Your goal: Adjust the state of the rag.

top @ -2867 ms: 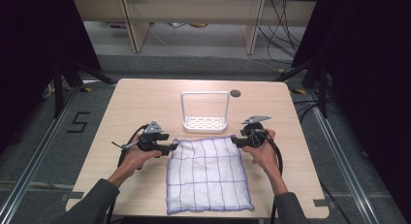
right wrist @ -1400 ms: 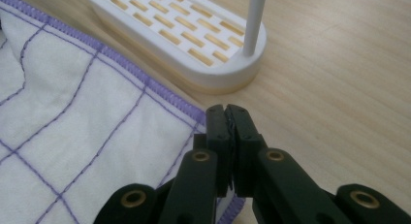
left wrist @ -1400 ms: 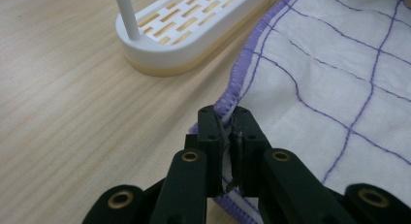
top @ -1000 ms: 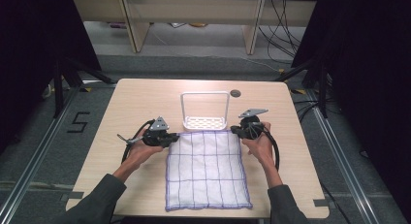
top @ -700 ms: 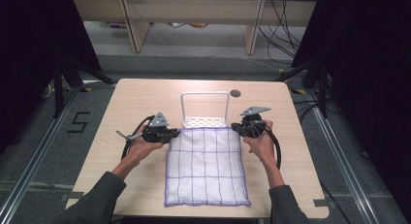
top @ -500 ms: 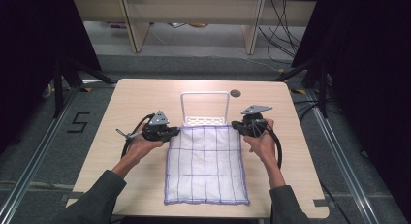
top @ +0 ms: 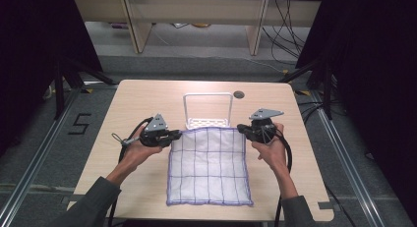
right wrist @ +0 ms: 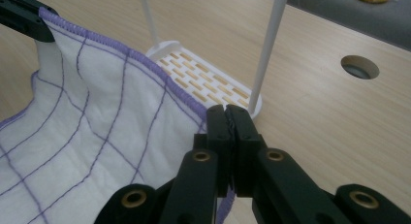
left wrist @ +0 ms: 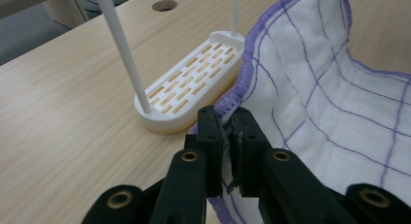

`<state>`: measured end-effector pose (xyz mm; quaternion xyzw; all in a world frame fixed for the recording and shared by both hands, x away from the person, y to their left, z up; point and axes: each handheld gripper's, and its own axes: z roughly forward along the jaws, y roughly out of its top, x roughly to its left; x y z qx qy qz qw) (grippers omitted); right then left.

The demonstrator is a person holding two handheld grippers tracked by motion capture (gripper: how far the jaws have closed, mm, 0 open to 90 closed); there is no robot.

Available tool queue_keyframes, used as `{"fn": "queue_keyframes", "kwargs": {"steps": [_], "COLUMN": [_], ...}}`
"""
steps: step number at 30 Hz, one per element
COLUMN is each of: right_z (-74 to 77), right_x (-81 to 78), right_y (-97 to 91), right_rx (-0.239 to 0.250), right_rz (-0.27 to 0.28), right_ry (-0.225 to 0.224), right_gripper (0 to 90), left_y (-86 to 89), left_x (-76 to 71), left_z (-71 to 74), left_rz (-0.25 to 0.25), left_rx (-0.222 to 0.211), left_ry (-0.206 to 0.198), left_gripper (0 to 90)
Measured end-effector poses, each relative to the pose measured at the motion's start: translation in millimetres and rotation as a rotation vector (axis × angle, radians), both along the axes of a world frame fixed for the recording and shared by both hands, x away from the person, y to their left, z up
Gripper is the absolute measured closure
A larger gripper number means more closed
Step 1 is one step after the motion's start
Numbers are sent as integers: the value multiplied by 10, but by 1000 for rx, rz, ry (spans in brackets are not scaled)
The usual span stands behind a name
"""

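High view: 1 wooden table (top: 147,101), w/ 1 round cable hole (top: 239,94) at far right of centre. Lying on near half of table: 1 white cloth (top: 209,168) w/ purple grid lines & purple hem, near edge flat, far edge lifted btwn the 2 grippers. Just beyond cloth's far edge: 1 white rack (top: 208,111), slotted base + tall thin hoop, far hem just beside or touching base, can't tell which. Left gripper (top: 173,134), held in left hand (top: 140,151), clenched on cloth's far-left corner; jaws pinching hem in left gripper view. Right gripper (top: 242,128), in right hand (top: 270,148), clamped on far-right corner; jaws tight together on hem in right gripper view.
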<state>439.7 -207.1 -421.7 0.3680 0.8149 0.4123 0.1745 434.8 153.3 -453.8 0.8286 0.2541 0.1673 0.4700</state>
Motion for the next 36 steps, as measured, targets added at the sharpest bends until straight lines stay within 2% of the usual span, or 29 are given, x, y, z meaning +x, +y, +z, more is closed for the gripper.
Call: {"fn": "queue_keyframes", "kwargs": {"steps": [2, 6, 7, 11, 14, 16, 17, 18, 20, 23, 27, 30, 33, 36], "right_z": [12, 22, 36, 57, 51, 45, 44, 47, 38, 10, -24, -72, -139, -235], "right_x": [-61, -188, -220, -310, -410, -502, -522, -574, -627, -738, -902, -1029, -1147, -1246], "right_y": [-8, -5, -8, -17, -26, -27, -46, -46, -63, -68, -63, -60, -56, -66], "right_rx": [-9, -15, -17, -36, -41, -33, -40, -36, -41, -44, -51, -50, -59, -75], "right_rz": [11, 19, 26, 54, 59, 52, 64, 58, 76, 90, 105, 119, 126, 135], "right_ry": [-7, -11, -1, -40, -49, -31, -45, -27, -47, -46, -49, -51, -32, -9], "right_gripper": [892, 892, 893, 892, 893, 893, 893, 892, 893, 893, 893, 893, 892, 892], "left_y": [8, 16, 19, 33, 45, 49, 49, 47, 50, 49, 53, 48, 52, 48], "left_x": [-60, -188, -219, -317, -392, -463, -500, -544, -631, -756, -904, -1006, -1090, -1147], "left_z": [8, 13, 19, 31, 30, 28, 25, 21, 14, -22, -87, -156, -221, -310], "left_rz": [-9, -30, -34, -55, -61, -65, -75, -81, -103, -123, -151, -173, -195, -205], "left_rx": [9, -1, -3, -5, -9, 9, 13, 14, 32, 27, 54, 53, 73, 101], "left_ry": [-1, -10, -12, -22, -15, -22, -20, -21, -29, -20, -7, 4, 11, 1], "left_gripper": [831, 830, 830, 830, 830, 831, 831, 831, 831, 831, 830, 830, 829, 828]}}
